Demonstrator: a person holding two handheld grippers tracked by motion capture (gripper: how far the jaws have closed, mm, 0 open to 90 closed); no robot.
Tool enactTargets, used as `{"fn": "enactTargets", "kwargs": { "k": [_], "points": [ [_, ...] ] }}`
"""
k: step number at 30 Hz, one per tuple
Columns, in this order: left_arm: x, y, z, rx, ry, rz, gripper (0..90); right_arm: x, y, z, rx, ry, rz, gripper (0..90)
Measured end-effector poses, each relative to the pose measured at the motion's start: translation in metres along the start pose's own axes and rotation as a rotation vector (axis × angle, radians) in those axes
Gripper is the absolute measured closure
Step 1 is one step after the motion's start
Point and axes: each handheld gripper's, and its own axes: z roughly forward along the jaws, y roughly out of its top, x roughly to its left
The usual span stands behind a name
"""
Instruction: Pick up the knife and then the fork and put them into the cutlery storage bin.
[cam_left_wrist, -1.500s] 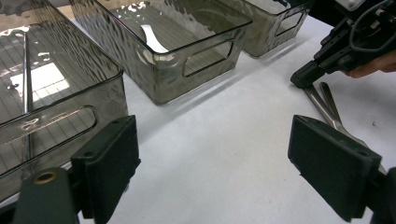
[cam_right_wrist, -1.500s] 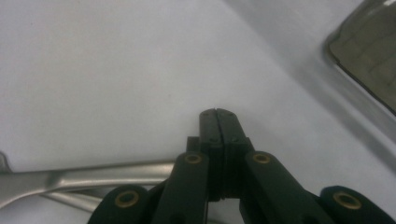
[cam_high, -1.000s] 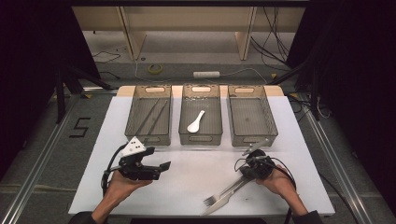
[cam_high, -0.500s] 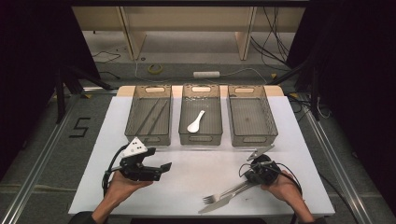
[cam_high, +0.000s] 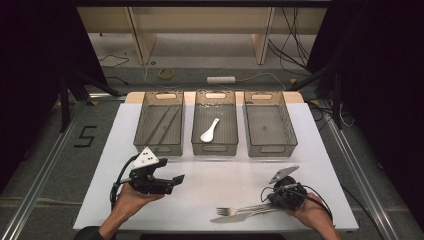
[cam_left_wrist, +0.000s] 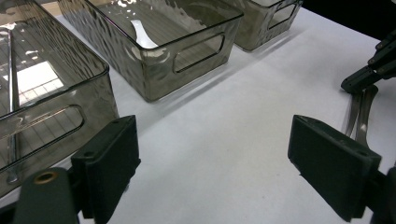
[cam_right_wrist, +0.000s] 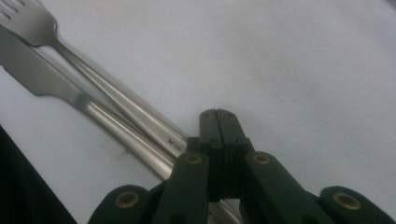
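High view: the right gripper (cam_high: 280, 196) is sitting over the handle ends of one fork (cam_high: 245, 209) and one knife (cam_high: 239, 217), whose long axes are running away from it toward the left gripper (cam_high: 167, 181), which is hovering well apart. Three bins (cam_high: 263, 149) are standing beyond both; one spoon (cam_high: 209, 130) is lying in the middle one.

Left gripper view: its jaws are gaping wide with nothing between.

Right gripper view: the jaws are pressing together, empty, touching or just above the handles beside the fork (cam_right_wrist: 32, 23) — which, I cannot tell.
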Motion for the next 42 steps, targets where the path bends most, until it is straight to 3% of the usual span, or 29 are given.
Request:
{"fn": "enactTargets", "kwargs": {
  "k": [3, 6, 8, 10, 13, 23, 26, 36, 42],
  "points": [
    [0.0, 0.0, -0.001, -0.001, -0.001, 0.001, 15.8, 0.001, -0.001, -0.002, 0.01, -0.01, -0.025, 90.0],
    [0.0, 0.0, -0.001, -0.003, -0.002, 0.001, 15.8, 0.004, 0.002, -0.01, 0.005, -0.005, -0.07, 76.7],
    [0.001, 0.001, -0.001, -0.003, 0.0, 0.001, 15.8, 0.009, 0.006, -0.015, 0.022, 0.041, -0.104, 62.1],
    [0.001, 0.001, -0.001, -0.007, 0.0, 0.001, 15.8, 0.017, 0.008, -0.018, 0.026, 0.039, -0.163, 56.8],
    [0.001, 0.001, -0.001, -0.003, 0.0, 0.001, 15.8, 0.027, 0.011, -0.019, 0.054, 0.052, -0.202, 46.6],
    [0.001, 0.001, 0.0, -0.003, -0.002, 0.004, 15.8, 0.036, 0.009, -0.007, 0.102, 0.071, -0.285, 42.3],
    [0.001, 0.001, 0.0, -0.003, -0.001, 0.003, 15.8, 0.04, 0.01, -0.006, 0.113, 0.069, -0.284, 44.7],
    [0.0, 0.001, 0.0, -0.002, -0.002, 0.007, 15.8, 0.044, 0.012, -0.003, 0.137, 0.025, -0.35, 57.0],
    [0.0, 0.001, 0.001, -0.001, -0.001, 0.011, 15.8, 0.051, 0.015, 0.0, 0.162, 0.041, -0.389, 62.0]
  ]
}}
